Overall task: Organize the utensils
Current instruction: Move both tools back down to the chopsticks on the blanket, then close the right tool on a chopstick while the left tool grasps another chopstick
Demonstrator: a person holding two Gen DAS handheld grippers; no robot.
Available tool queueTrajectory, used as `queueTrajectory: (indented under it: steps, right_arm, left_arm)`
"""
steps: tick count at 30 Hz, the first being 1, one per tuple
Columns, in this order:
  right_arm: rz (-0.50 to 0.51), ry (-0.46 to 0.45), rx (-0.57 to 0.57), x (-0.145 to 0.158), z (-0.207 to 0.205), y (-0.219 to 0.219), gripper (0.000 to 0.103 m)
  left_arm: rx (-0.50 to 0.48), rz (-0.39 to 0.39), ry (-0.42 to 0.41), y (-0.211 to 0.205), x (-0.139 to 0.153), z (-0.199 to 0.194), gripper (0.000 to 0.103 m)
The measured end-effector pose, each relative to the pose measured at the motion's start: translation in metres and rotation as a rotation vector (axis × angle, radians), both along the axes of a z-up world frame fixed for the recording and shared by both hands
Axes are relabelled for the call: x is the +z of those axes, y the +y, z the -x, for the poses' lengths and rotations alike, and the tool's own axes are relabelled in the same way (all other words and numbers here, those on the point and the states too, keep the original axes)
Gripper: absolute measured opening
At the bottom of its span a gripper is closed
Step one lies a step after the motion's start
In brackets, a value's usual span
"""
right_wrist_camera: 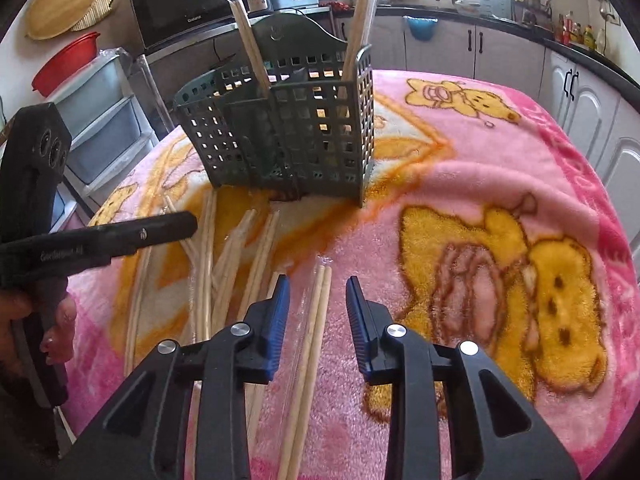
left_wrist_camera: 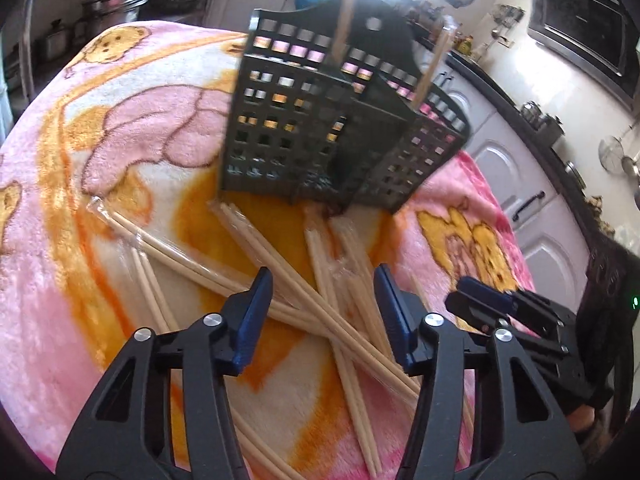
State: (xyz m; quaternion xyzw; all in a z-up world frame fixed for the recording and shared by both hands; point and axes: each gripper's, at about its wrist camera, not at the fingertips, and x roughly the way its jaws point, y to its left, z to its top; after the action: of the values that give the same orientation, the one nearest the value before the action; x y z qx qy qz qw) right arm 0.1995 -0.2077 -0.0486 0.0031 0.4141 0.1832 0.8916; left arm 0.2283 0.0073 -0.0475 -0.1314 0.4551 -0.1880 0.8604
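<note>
Both my left gripper and right gripper stand spread, empty, over wrapped chopsticks scattered on a pink bear-print blanket. Behind them, the green utensil basket holds two packs; kitchen cabinets beyond.

Dark green perforated caddy upright on blanket, two wrapped chopstick pairs standing inside (tilted), more chopsticks strewn before it

The caddy stands on the blanket at upper centre of the right wrist frame, two wrapped pairs upright in it. Loose chopsticks lie crossed below it, lower left; one pair lies at bottom centre.
</note>
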Motion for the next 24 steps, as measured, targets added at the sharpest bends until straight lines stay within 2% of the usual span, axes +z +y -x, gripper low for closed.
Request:
queueTrajectory:
  steps: [4, 7, 17, 24]
  right_arm:
    - [-0.006, 0.004, 0.006, 0.0, -0.004, 0.003, 0.026]
    - [-0.004, 0.011, 0.014, 0.0, -0.005, 0.005, 0.026]
    - [0.005, 0.065, 0.022, -0.012, -0.018, 0.006, 0.026]
    - [0.001, 0.101, 0.028, -0.019, -0.034, 0.008, 0.026]
  left_arm:
    - [0.042, 0.005, 0.033, 0.008, -0.005, -0.016, 0.034]
    - [0.064, -0.008, 0.057, 0.01, -0.008, -0.026, 0.033]
    - [0.17, -0.119, 0.127, 0.013, -0.02, -0.055, 0.036]
    - [0.215, -0.131, 0.136, 0.013, -0.026, -0.062, 0.036]
